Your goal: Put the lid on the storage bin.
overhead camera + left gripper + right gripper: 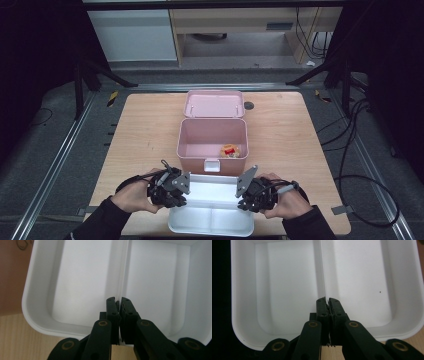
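A white tray (210,220) with two compartments hangs at the table's near edge, a gripper at each end. My left gripper (184,196) is shut on the tray's left wall. In the left gripper view the jaws (119,302) pinch the rim where the middle divider meets it, with the tray (82,285) lying bare beyond. My right gripper (240,198) is shut on the right wall. In the right gripper view its jaws (327,301) clamp the same divider's other end on the tray (287,285). Both compartments are bare.
An open pink box (186,142) stands just beyond the tray at the table's middle, its lid (214,104) laid back. A small red and orange item (230,150) lies in its right near corner. A dark round mark (248,105) sits right of the lid.
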